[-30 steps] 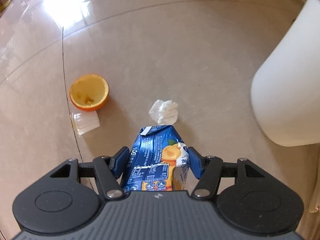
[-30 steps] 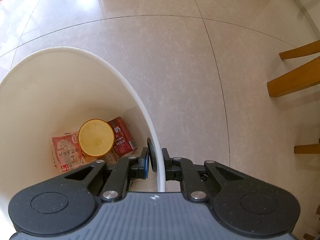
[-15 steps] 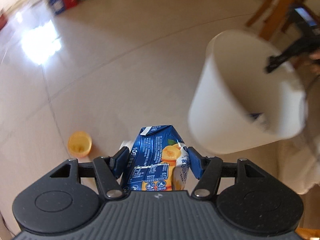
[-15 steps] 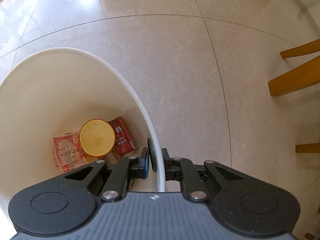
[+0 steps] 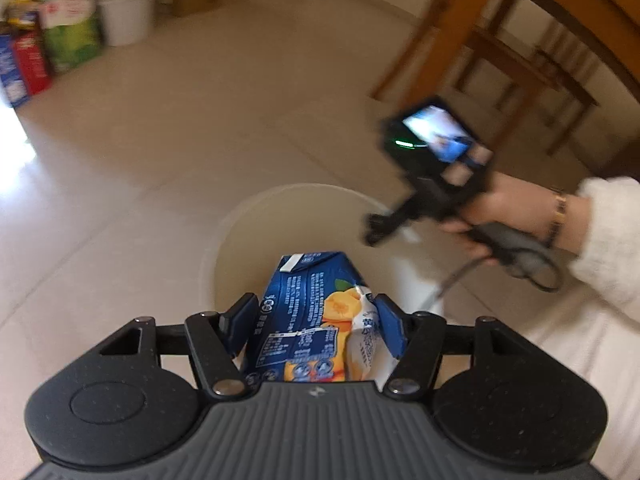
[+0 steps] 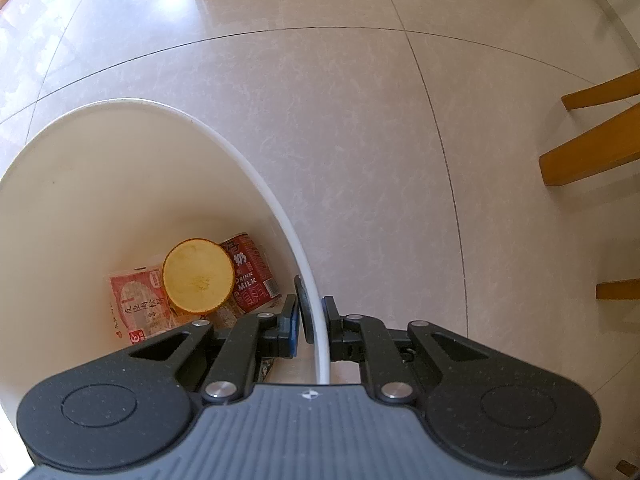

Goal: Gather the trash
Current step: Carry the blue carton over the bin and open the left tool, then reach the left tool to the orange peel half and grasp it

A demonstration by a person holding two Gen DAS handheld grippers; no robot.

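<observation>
Two grippers, one bucket. My left gripper [image 5: 316, 320] has just been opening its jaws; the blue juice carton [image 5: 308, 316] sits between the fingers, the left pad clear of it, above the white bucket's [image 5: 256, 240] mouth. My right gripper [image 6: 310, 320] is clamped on the bucket rim; an orange half [image 6: 198, 276] lies left of its fingers, inside.

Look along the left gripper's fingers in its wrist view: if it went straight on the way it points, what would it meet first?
Probably the open mouth of the white bin. The left gripper, with the blue juice carton between its fingers, points down into it; depth is unclear, so the near rim may come first.
</observation>
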